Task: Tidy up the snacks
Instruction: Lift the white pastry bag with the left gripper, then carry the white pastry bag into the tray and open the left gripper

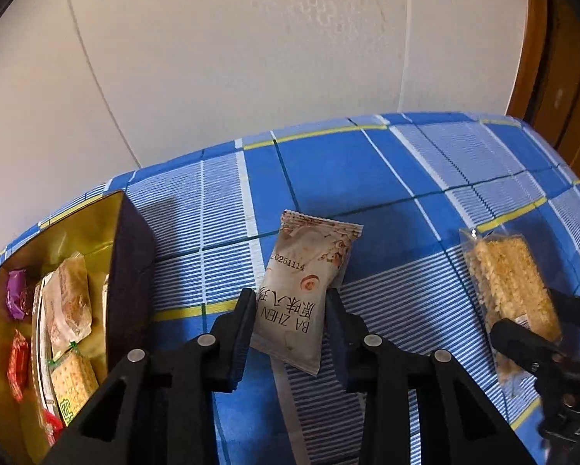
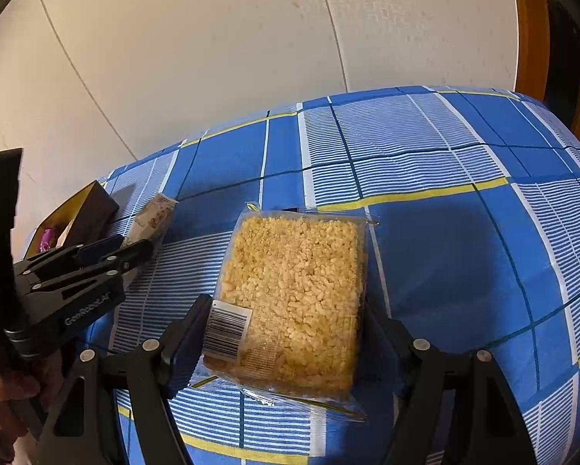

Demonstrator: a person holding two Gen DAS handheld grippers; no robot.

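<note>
A beige "BA ZHEN" snack packet (image 1: 307,290) lies on the blue checked cloth, its near end between the fingers of my left gripper (image 1: 290,317), whose pads touch both its sides. A clear-wrapped puffed rice cake (image 2: 294,302) lies further right, between the fingers of my right gripper (image 2: 282,333), which close on its two sides. The rice cake (image 1: 510,286) and right gripper (image 1: 537,333) also show in the left wrist view. A gold-lined box (image 1: 3,333) at the left holds several wrapped snacks.
The blue checked cloth (image 2: 445,232) covers a raised, rounded surface that drops off at the back and right. A white wall stands behind it. A brown wooden door frame (image 1: 553,58) is at the far right. The box (image 2: 92,209) shows small in the right wrist view.
</note>
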